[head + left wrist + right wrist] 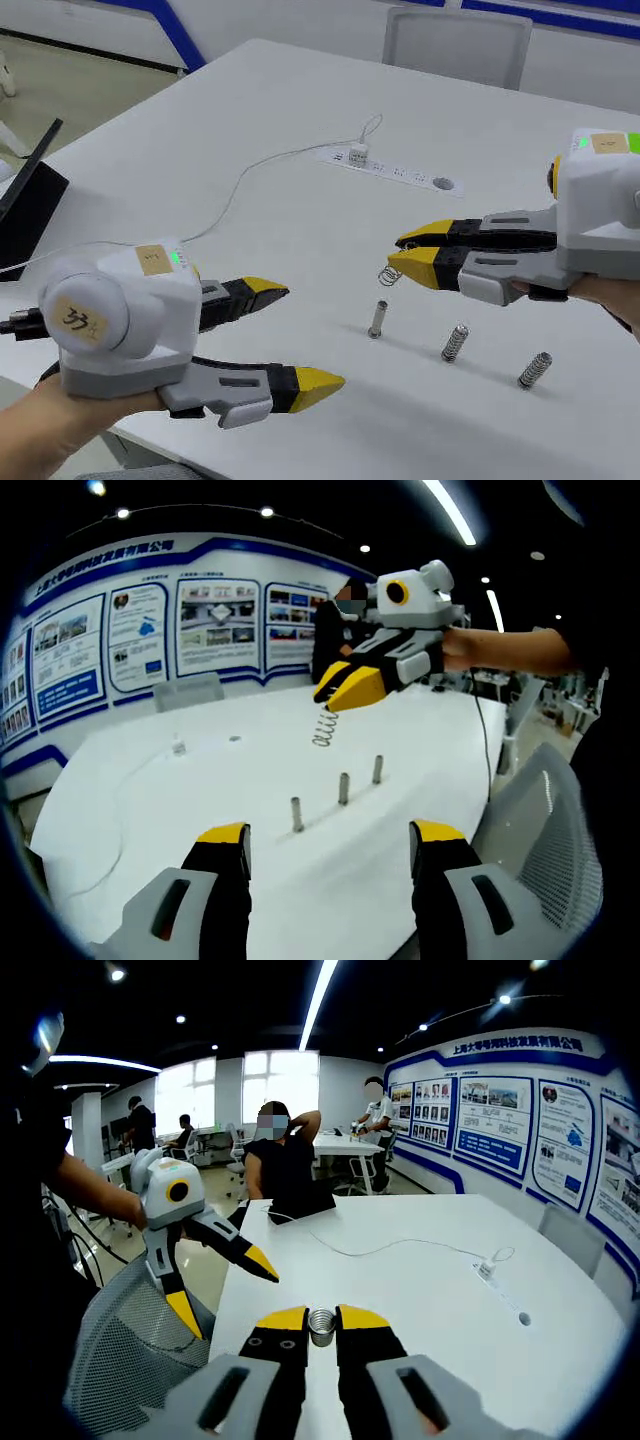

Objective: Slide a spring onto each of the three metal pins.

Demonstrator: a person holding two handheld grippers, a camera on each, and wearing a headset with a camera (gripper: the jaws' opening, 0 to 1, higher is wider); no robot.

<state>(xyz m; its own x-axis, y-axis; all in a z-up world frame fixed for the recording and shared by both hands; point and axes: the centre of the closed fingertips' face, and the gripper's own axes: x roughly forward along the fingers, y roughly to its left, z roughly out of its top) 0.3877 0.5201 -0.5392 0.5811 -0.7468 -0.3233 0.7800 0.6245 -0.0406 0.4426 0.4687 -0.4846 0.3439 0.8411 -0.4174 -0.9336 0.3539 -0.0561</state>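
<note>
Above the bare pin (377,319), a spring (389,274), judged light and easily bent, is pinched by its end coil in the right gripper (394,251); the left gripper (315,335) is held open.

Looked like an open-plan office/demo lab: white tabletop (200,130), mesh chair (120,1350), blue-trimmed info boards (140,630) on wall, strip lights (322,995) overhead, ppl (282,1165) at desks (345,1145) by windows (285,1075) in bkgd.

left tool (312,335) jaws agape, right tool (394,251) jaws together
</note>
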